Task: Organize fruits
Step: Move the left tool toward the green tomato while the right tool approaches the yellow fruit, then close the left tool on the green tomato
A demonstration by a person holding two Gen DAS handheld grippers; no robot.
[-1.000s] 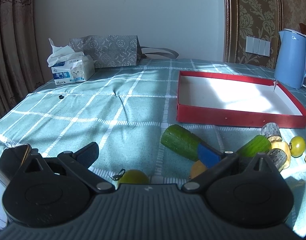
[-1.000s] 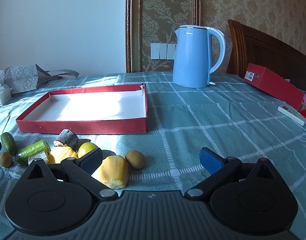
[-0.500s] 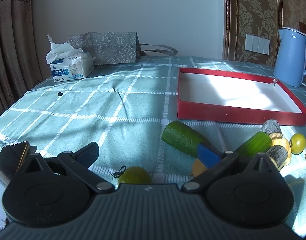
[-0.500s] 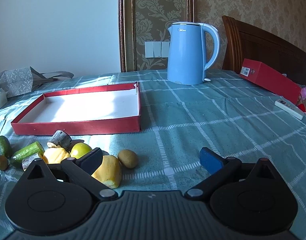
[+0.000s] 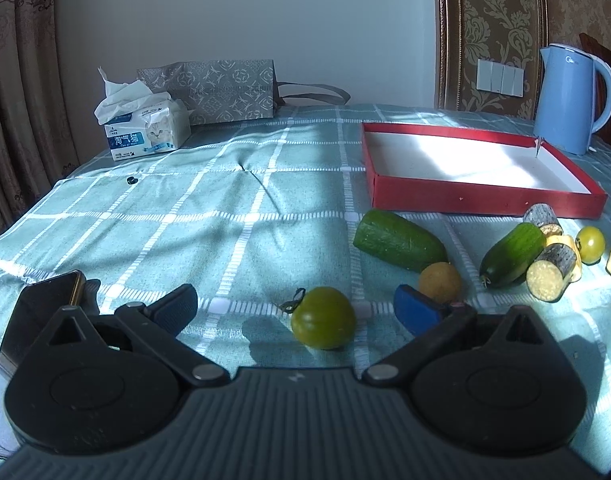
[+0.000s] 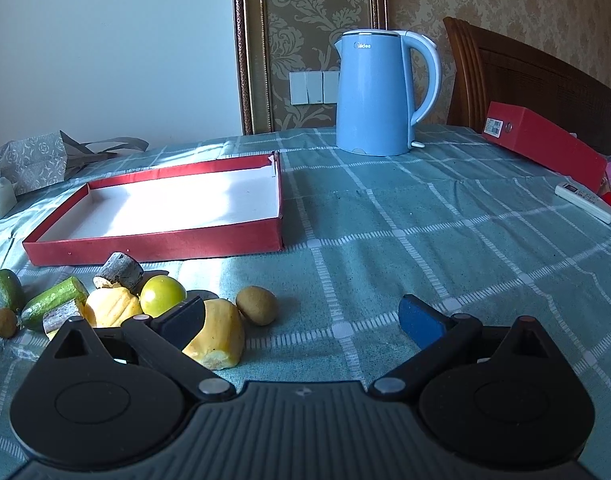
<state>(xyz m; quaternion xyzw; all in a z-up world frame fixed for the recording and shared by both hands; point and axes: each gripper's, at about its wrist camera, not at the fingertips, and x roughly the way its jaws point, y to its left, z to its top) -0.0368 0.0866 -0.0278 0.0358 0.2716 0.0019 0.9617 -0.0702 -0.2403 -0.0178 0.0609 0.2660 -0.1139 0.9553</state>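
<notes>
A smooth, round green tomato point(image 5: 323, 317) with a curled stem lies on the woven checked cloth point(image 5: 233, 216) of the bench, between the wide-spread fingers of the left gripper point(image 5: 295, 308), touching neither. Beyond it lie a pebbly cucumber piece point(image 5: 399, 240) and a shallow red cardboard tray point(image 5: 481, 200). The right gripper point(image 6: 303, 316) gapes wide, empty; its left finger seems to overlap a ridged yellow chunk point(image 6: 219, 334), contact unclear.
</notes>
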